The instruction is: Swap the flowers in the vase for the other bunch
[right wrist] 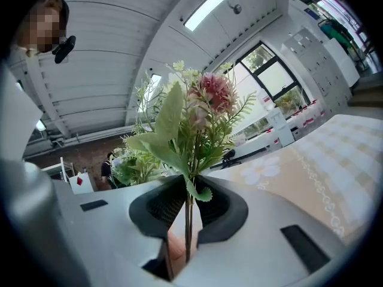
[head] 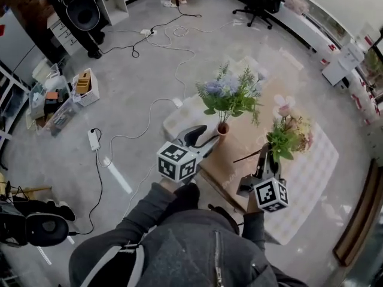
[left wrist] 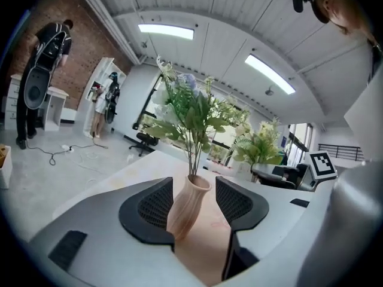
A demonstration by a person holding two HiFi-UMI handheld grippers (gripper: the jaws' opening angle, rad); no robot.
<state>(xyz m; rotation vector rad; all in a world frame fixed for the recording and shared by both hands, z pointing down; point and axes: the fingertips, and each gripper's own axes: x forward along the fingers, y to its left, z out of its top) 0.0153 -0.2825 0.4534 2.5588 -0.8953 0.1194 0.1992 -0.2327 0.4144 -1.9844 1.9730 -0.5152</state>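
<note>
The vase (left wrist: pixel 187 211) stands on the table (head: pixel 311 172) and holds the blue-and-green bunch (left wrist: pixel 188 109). The left gripper (left wrist: pixel 194 181) has its jaws spread on either side of the vase. Right of the vase in the head view, the right gripper (right wrist: pixel 188 187) pinches the stems of the pink bunch (right wrist: pixel 203 100), upright.

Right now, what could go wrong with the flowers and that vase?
The left gripper has open jaws either side of the slim vase; a nudge might tip it, top-heavy with the blue bunch. The right gripper pinches the pink bunch by thin stems only, so it could slip or swing. With the vase full, it won't fit yet.
</note>
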